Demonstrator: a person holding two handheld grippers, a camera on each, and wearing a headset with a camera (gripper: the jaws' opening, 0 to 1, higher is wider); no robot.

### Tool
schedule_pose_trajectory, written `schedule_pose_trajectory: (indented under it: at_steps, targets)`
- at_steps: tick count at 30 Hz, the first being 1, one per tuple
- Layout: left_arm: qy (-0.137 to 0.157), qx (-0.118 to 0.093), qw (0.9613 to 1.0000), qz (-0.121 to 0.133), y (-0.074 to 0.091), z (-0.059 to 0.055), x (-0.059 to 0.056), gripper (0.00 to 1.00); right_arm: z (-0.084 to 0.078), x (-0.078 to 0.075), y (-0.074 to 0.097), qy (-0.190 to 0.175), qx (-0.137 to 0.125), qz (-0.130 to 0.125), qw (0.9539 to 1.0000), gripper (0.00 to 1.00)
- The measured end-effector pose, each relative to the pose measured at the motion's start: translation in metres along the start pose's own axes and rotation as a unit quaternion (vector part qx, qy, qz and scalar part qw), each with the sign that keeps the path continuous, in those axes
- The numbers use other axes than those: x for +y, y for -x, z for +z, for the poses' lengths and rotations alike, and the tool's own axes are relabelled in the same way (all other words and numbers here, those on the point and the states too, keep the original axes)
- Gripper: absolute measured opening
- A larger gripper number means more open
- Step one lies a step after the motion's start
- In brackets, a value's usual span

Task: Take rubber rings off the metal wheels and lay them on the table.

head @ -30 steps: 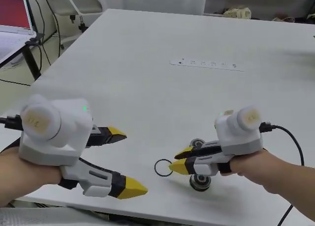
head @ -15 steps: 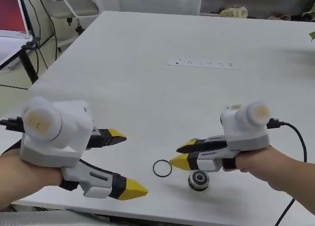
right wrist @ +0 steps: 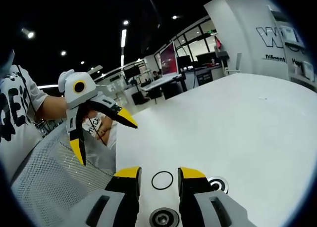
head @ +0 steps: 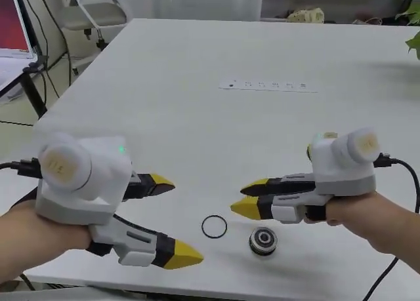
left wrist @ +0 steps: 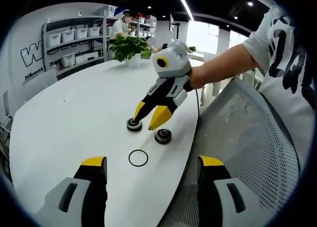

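Left gripper (head: 174,217) waits, jaws wide apart; the rubber ring (head: 214,226) lies free on the table (head: 197,117) just beside the metal wheel (head: 263,240), from which the right gripper (head: 248,197), jaws slightly apart and empty, has lifted away, so that ring looks done

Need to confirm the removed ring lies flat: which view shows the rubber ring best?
Head view: the rubber ring lies whole on bare table, seen from above. Both gripper views show it too, but at a low, flattening angle.
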State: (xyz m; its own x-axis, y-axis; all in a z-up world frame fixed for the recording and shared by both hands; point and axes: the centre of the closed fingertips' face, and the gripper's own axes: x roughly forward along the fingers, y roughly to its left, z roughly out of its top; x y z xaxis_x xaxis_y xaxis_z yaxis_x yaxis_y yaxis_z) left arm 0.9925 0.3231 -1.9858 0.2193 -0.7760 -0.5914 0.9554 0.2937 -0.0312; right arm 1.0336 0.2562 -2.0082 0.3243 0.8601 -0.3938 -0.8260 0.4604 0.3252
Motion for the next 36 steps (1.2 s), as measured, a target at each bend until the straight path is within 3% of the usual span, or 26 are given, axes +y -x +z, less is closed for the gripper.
schedule_pose_trajectory:
  at_steps: [19,36]
  targets:
    - [-0.008,-0.004,0.9999,-0.007,-0.017,0.015,0.004,0.71,-0.005,-0.012,0.029,-0.008,-0.021,-0.03,0.9993,0.28]
    - [-0.023,0.008,0.9995,-0.022,-0.037,0.021,0.002,0.7,-0.016,-0.018,0.049,-0.017,-0.03,-0.053,0.998,0.28]
